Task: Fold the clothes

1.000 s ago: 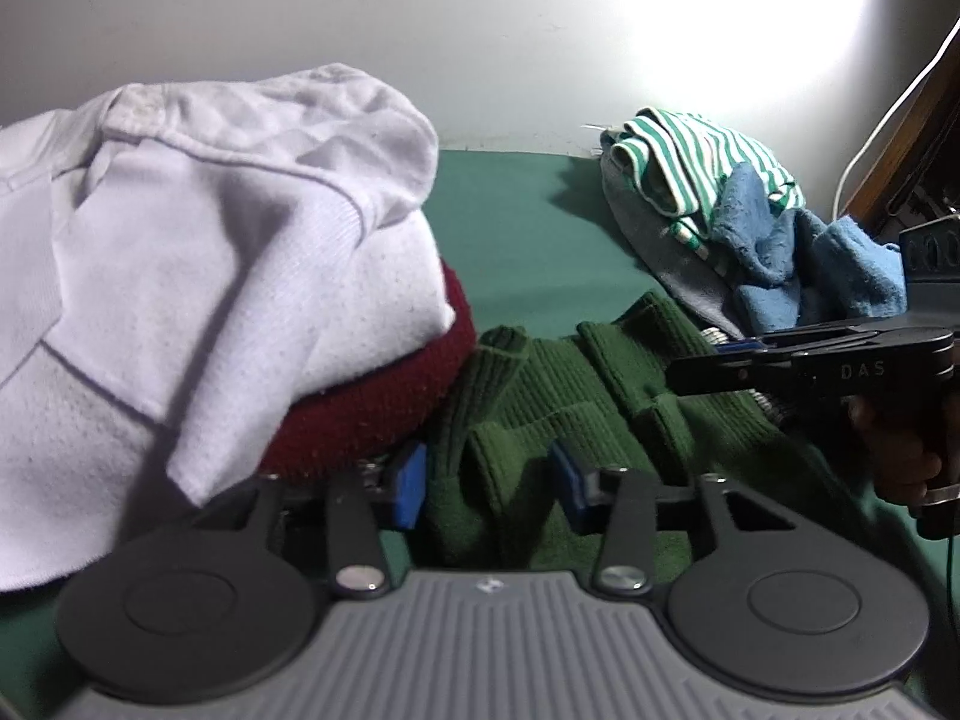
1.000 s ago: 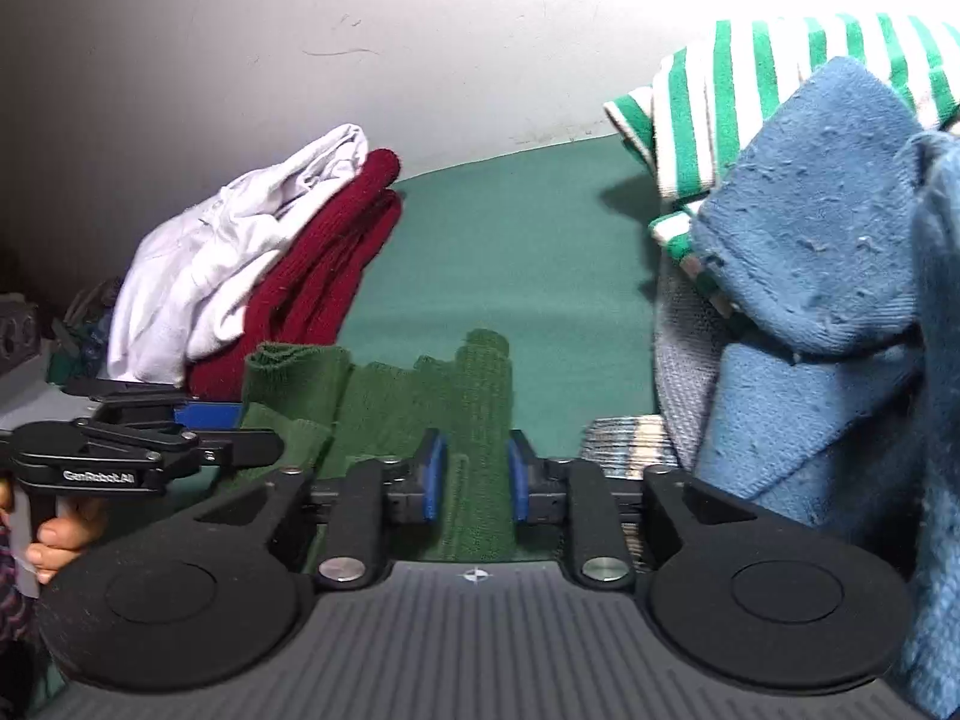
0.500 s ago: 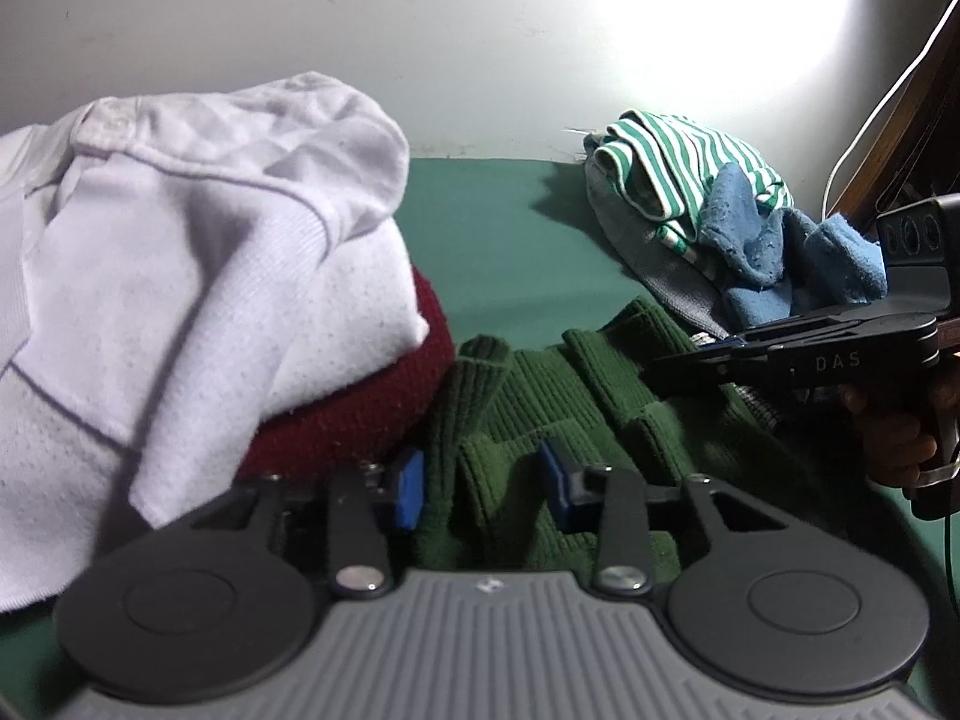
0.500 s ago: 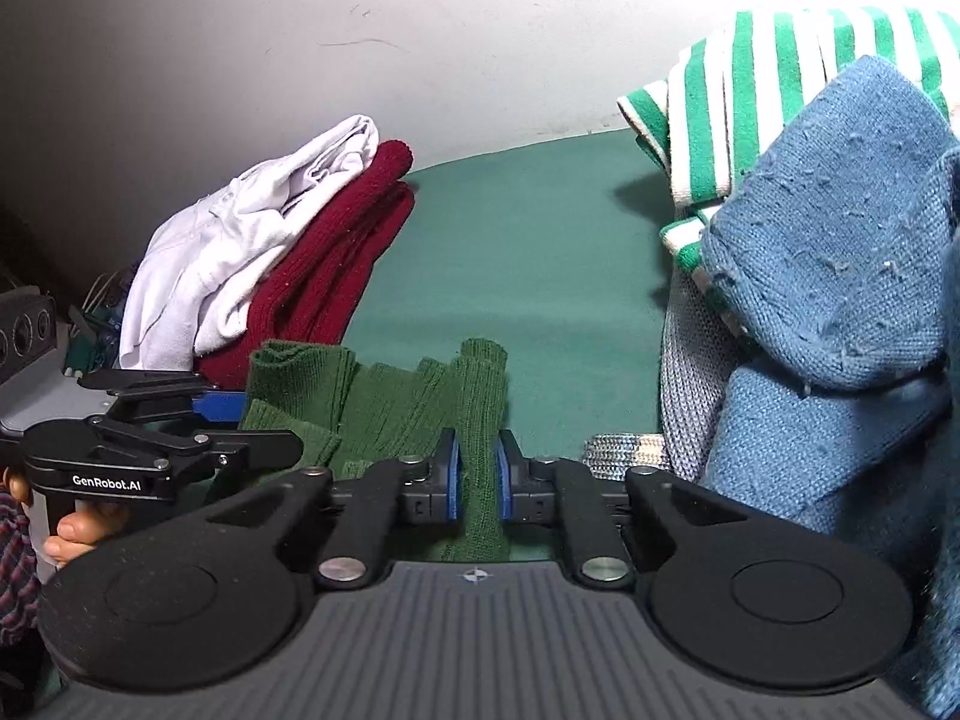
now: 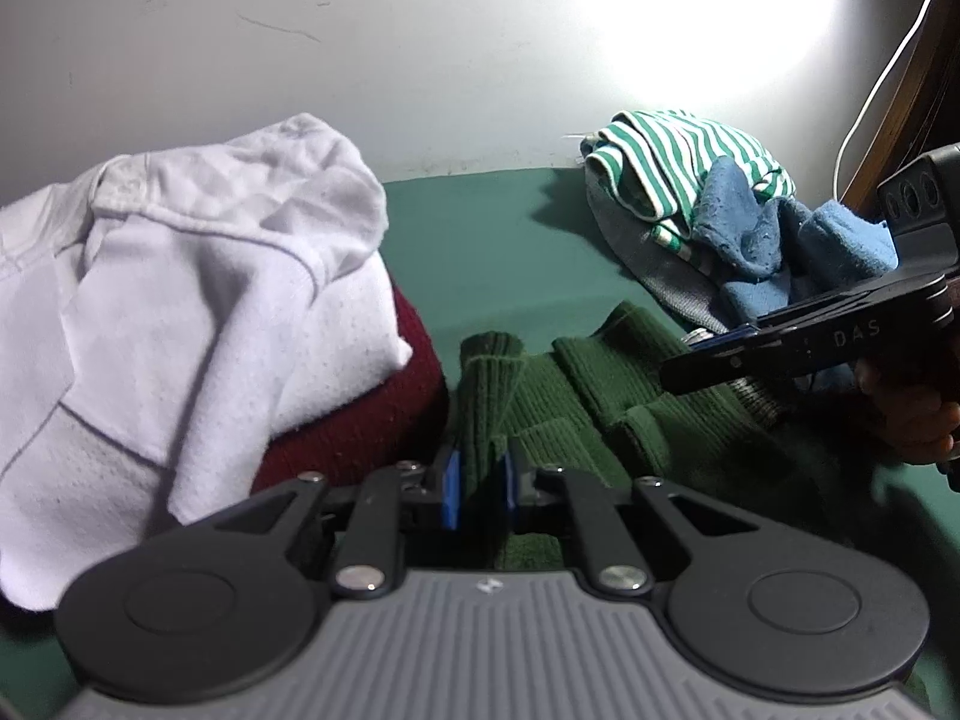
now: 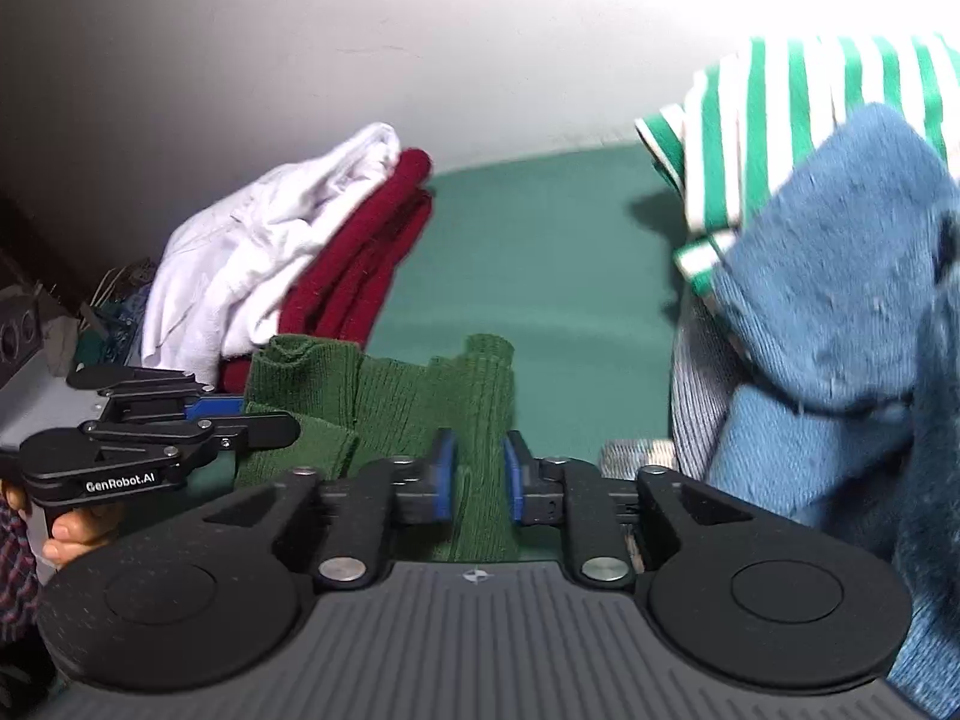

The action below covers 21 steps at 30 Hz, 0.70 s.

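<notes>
Left claw (image 5: 478,489) pinches a ridge of the green ribbed sweater (image 5: 606,414); right claw (image 6: 478,480) grips another fold. Sweater lies on the green worktop (image 6: 540,252) ahead of both.

A dark green ribbed sweater (image 5: 600,408) lies on a teal-green cloth surface (image 5: 498,252) beside a white garment (image 5: 180,312) over a deep red knit (image 5: 360,420) — opposite, a green-and-white striped top (image 5: 678,162), a blue towel-like cloth (image 5: 756,240) and grey fabric (image 5: 648,270) — both grippers black with blue pads (image 6: 444,474).
</notes>
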### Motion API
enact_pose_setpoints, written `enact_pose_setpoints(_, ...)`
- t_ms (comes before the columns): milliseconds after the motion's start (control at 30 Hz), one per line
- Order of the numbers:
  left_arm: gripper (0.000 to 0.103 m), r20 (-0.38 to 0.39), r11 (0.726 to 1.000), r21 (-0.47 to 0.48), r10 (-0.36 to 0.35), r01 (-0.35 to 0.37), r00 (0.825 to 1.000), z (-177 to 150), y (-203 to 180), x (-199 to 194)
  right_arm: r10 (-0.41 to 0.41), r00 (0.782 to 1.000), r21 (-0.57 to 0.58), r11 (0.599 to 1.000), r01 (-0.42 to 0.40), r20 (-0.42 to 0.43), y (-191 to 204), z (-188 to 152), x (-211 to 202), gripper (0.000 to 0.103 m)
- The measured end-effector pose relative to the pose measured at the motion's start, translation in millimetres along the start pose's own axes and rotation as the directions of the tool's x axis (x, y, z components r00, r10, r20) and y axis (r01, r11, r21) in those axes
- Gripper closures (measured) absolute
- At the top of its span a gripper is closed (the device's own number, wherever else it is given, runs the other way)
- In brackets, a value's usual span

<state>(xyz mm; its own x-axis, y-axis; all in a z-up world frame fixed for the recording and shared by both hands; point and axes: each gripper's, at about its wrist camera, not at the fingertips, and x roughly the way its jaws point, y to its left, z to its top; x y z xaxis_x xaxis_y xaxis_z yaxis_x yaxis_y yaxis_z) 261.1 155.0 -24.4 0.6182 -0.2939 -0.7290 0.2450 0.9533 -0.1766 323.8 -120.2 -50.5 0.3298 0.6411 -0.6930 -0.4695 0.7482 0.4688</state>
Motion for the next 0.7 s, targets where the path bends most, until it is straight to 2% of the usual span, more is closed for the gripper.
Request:
enact_pose_setpoints(100,0.093,-0.009,1.000,-0.012,-0.008,0.008,1.000,-2,2,2,0.034,0.999,0.044,0.998,-0.033,-0.009,-4,-4,1,0.060)
enact_pose_setpoints(267,0.086,-0.024,0.999,-0.033,-0.022,0.022,0.999,-5,6,6,0.023,0.999,0.008,1.000,-0.023,-0.030,-1,-8,3,0.063)
enact_pose_setpoints(300,0.086,-0.026,0.999,-0.035,-0.025,0.024,0.999,-5,6,7,0.014,0.999,-0.003,1.000,-0.014,-0.029,-1,-8,3,0.069)
enact_pose_setpoints(333,0.086,-0.026,0.999,-0.032,-0.025,0.024,0.999,-5,5,8,0.004,1.000,-0.014,1.000,-0.005,-0.027,0,-9,4,0.082)
enact_pose_setpoints(367,0.086,-0.024,0.999,-0.027,-0.025,0.025,0.999,-5,4,8,-0.001,1.000,-0.019,1.000,0.000,-0.028,-1,-9,5,0.085)
enact_pose_setpoints(433,0.094,-0.015,1.000,-0.004,-0.026,0.026,1.000,-6,1,7,0.004,1.000,-0.029,1.000,-0.005,-0.028,-1,-8,5,0.089)
enact_pose_setpoints(700,0.095,0.023,0.997,0.074,0.022,-0.024,0.999,-9,-11,-5,0.016,1.000,-0.087,0.996,-0.015,0.009,6,-9,-4,0.090)
